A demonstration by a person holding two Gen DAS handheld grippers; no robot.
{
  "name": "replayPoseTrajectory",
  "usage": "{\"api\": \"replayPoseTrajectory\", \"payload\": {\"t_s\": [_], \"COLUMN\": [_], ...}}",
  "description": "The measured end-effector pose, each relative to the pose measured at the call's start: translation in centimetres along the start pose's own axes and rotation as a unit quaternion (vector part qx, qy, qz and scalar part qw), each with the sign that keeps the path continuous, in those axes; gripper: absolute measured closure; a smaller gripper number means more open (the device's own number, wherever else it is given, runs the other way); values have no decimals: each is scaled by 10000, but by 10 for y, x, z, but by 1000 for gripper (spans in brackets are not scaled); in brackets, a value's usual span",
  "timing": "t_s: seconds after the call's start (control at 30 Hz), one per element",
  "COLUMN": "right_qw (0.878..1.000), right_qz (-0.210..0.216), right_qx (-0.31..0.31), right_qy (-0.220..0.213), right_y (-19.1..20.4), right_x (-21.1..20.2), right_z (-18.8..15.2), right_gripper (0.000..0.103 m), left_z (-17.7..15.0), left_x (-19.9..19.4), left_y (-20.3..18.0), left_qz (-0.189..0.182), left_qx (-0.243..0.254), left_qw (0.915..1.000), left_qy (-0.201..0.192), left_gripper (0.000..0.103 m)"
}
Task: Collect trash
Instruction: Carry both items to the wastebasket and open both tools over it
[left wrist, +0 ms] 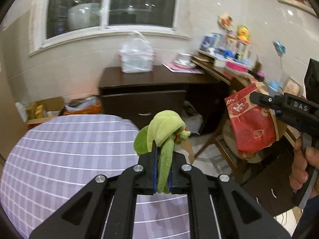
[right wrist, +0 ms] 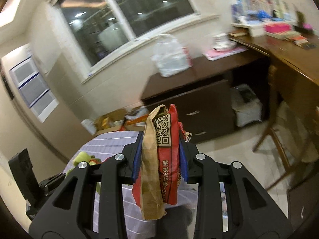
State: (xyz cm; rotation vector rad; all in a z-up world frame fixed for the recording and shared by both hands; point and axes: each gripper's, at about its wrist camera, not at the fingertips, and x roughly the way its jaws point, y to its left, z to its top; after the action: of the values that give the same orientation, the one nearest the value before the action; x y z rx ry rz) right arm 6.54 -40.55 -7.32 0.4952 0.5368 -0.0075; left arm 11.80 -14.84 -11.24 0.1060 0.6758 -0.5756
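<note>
My left gripper (left wrist: 163,149) is shut on a crumpled green wrapper (left wrist: 162,131) and holds it in the air past the bed's edge. It also shows small at the lower left of the right wrist view (right wrist: 84,157). My right gripper (right wrist: 161,139) is shut on a red and brown paper bag (right wrist: 159,159) with a QR code, hanging between the blue pads. In the left wrist view the same bag (left wrist: 251,123) hangs at the right, with the right gripper (left wrist: 257,98) clamped on its top.
A bed with a purple striped sheet (left wrist: 59,155) lies below left. A dark cabinet (left wrist: 143,91) with a white plastic bag (left wrist: 136,56) stands under the window. A cluttered wooden desk (right wrist: 289,55) and a chair (right wrist: 279,135) are at the right. Boxes (left wrist: 43,109) sit on the floor.
</note>
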Motion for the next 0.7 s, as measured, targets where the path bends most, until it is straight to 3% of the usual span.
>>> {"api": "replayPoseTrajectory", "payload": {"t_s": [0.33,0.53,0.7], "right_qw": [9927,9863,9812], "right_qz": [-982,-1333,-1469], "right_qx": [658,772,890], "right_qy": [236,585,883], "right_y": [-104,-139,-163], "right_x": [-1,23,47], "right_z": [-17,-35,-50], "right_gripper": [72,72,72], "left_z": [-8,-29,-43], "left_x": [85,154,190], "left_y": [-82,-118,-136], "left_qz": [-499,-666,-753], "left_qx": [515,777,936], "left_qw": [9946,9830,9737], "left_qy": [746,1525,1938], "left_gripper": [95,95,95]}}
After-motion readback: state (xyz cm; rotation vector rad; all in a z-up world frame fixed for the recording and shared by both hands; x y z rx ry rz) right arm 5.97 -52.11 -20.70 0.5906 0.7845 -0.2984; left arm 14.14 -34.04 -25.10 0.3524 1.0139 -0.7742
